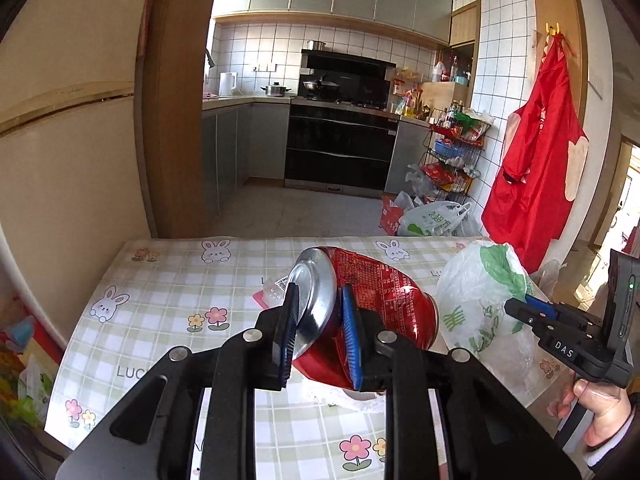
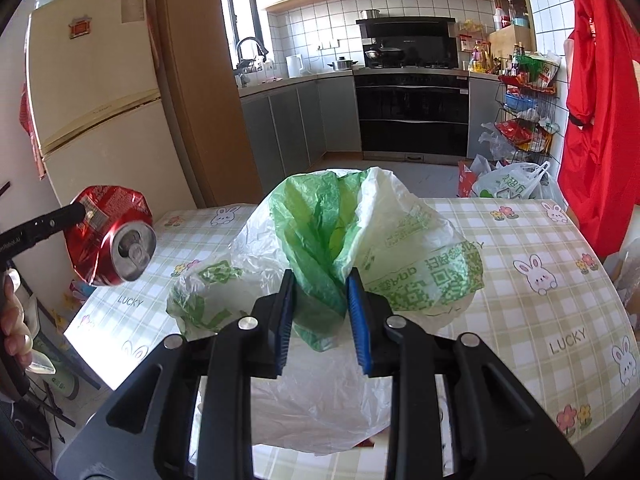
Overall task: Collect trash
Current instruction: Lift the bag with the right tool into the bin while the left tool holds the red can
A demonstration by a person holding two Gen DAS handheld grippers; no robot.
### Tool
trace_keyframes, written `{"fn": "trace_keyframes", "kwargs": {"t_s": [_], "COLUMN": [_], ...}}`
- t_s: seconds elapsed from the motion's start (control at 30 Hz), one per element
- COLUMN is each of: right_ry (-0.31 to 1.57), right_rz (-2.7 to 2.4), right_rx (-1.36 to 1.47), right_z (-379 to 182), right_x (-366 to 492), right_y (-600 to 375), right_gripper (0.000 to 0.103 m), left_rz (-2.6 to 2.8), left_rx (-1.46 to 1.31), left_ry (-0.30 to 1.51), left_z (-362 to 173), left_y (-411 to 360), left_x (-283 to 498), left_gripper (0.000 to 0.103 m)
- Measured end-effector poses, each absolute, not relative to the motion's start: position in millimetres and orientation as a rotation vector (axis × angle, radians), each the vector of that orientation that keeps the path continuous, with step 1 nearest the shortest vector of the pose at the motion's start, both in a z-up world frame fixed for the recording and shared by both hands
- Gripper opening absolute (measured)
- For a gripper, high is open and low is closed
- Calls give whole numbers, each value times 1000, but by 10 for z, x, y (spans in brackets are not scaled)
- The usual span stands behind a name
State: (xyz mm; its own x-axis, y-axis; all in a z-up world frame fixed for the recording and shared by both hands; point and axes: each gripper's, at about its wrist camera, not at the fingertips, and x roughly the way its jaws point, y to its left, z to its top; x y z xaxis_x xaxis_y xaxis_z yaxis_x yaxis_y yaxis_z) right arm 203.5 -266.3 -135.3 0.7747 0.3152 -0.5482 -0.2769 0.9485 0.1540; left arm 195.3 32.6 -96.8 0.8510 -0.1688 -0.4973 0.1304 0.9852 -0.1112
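The left gripper [image 1: 318, 334] is clamped on a crushed red can [image 1: 372, 300], held above the surface [image 1: 168, 280] left of the plastic bag [image 2: 360, 240]. The right gripper [image 2: 320, 320] pinches the bag's gathered edge, likely holding it up to receive the can.

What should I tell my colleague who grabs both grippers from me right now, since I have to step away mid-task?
Left claw: shut on the crushed red can, held in the air above the table.
Right claw: shut on bunched plastic of the white and green bag, which is lifted at the grip and otherwise rests on the table.
Done: can picked up, bag gripped.
Left: the can is beside the bag, not inside; it probably goes in next. A small wrapper lies on the table behind the can. Whether the bag already holds trash cannot be seen.
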Motion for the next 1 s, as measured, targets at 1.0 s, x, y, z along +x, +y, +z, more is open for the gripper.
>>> {"fn": "trace_keyframes", "kwargs": {"t_s": [1.0], "right_ry": [875], "right_rz": [507], "right_rx": [16], "right_z": [-2163], "right_x": [432], "right_y": [-2230], "right_gripper": [37], "left_rz": [-219], "left_rx": [-138], "left_ry": [486], "left_z": [-1063], "left_y": [502], "left_x": [635], "left_gripper": [21]}}
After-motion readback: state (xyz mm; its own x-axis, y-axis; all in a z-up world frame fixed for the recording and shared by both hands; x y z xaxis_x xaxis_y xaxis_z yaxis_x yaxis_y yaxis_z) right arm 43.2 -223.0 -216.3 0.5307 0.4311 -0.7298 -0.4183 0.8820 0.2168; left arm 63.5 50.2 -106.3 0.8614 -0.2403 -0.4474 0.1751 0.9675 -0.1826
